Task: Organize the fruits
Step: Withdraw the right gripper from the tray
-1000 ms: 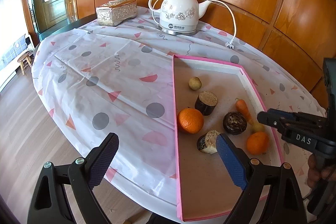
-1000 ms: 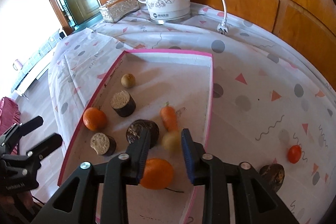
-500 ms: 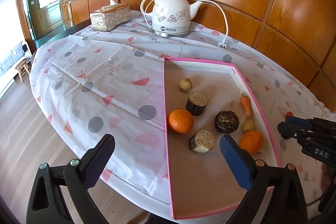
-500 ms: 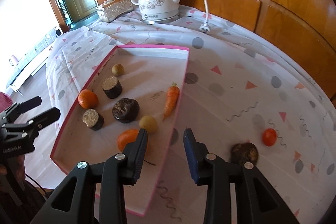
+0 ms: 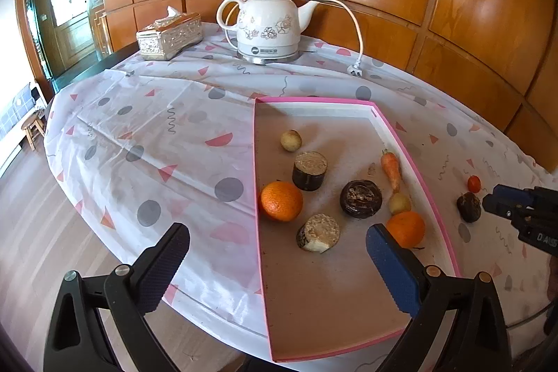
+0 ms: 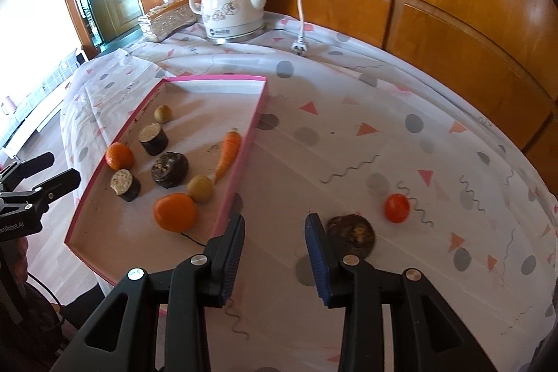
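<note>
While empty: both grippers, jaws apart.

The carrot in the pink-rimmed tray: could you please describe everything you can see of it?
The carrot is small and orange, tapering to a point, with a stubby greenish-brown stalk end. It looks smooth and whole. It lies flat on the tray's pale brown floor, close along the pink side wall nearest the right gripper's view, stalk end toward the kettle side, tip toward a small yellowish round fruit that it nearly meets. Whether it touches the wall or that fruit cannot be told. Neither gripper is near it.
</note>
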